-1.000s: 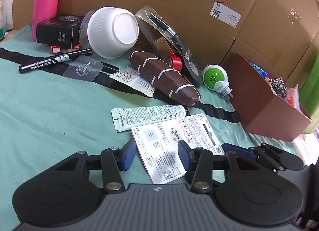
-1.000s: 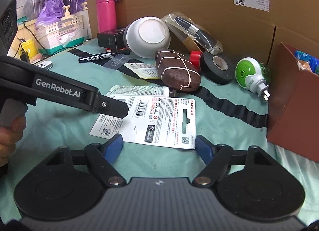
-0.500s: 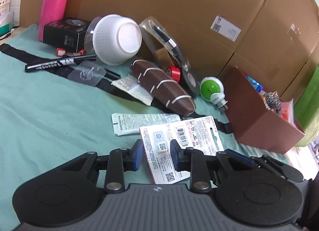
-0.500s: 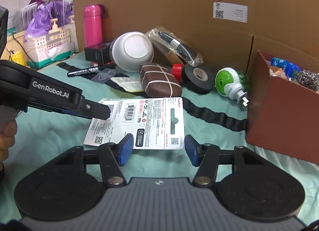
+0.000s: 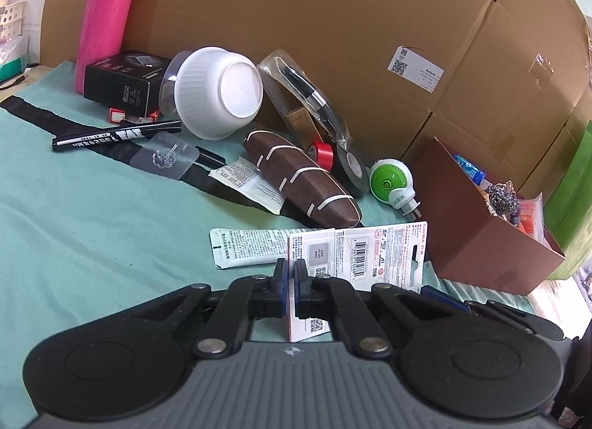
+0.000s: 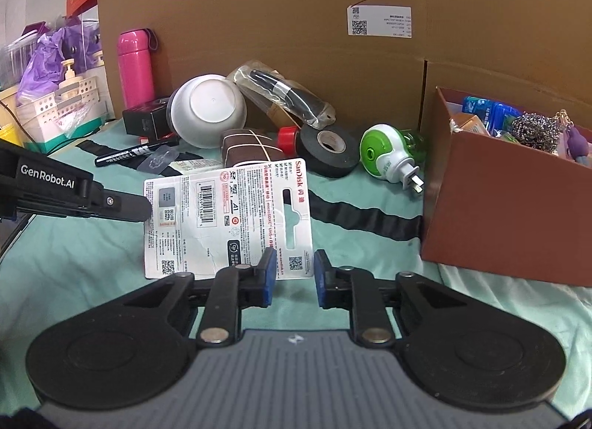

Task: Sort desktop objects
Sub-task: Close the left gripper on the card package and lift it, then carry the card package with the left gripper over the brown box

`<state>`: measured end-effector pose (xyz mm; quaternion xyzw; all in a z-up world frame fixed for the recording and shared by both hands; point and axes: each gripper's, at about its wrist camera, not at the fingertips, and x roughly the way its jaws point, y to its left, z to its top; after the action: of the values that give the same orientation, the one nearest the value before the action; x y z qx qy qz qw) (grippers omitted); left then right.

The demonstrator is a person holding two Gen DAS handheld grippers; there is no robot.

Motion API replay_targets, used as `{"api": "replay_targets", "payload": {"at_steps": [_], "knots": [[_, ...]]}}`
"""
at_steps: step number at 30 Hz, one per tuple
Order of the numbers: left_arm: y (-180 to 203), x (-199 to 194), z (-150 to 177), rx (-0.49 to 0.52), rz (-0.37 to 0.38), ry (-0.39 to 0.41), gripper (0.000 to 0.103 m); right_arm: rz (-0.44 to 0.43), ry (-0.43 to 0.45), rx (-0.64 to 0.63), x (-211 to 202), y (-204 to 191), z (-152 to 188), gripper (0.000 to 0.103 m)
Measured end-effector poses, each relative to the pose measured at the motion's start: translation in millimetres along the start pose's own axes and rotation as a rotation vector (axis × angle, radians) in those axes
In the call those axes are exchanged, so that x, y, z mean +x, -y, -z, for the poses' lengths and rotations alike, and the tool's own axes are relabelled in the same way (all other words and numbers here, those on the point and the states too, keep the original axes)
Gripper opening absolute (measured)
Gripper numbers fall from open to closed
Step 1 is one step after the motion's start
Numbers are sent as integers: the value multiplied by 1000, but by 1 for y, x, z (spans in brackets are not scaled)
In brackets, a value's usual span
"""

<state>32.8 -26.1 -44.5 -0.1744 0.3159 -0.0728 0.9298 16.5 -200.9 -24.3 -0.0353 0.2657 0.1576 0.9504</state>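
Note:
My left gripper point(image 5: 290, 273) is shut on the left edge of a white SanDisk memory card package point(image 5: 370, 255) and holds it upright above the green cloth. In the right wrist view the package point(image 6: 229, 218) hangs in front of me, with the left gripper point(image 6: 146, 207) clamped on its left side. My right gripper point(image 6: 294, 266) is partly open just below the package's lower right corner, apart from it. A brown open box point(image 6: 510, 214) with sorted items stands at the right; it also shows in the left wrist view point(image 5: 481, 240).
On the cloth lie a white tube point(image 5: 248, 251), brown case point(image 5: 303, 177), black tape roll point(image 6: 329, 149), green plug-in device point(image 6: 388, 158), white bowl point(image 5: 218, 92), black marker point(image 5: 114, 134), black box point(image 5: 125, 81) and pink bottle point(image 5: 107, 14). Large cardboard boxes point(image 5: 333, 40) close the back.
My left gripper closed on the card package and lifted it off the cloth to an upright hold. My right gripper narrowed and rose with it.

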Motion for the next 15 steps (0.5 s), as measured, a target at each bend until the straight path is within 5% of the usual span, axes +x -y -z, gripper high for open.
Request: {"api": "replay_targets", "payload": {"at_steps": [15], "knots": [[25,-20,-14,68,53,87,0,62,107,-35,-30,3,-16,15]]}}
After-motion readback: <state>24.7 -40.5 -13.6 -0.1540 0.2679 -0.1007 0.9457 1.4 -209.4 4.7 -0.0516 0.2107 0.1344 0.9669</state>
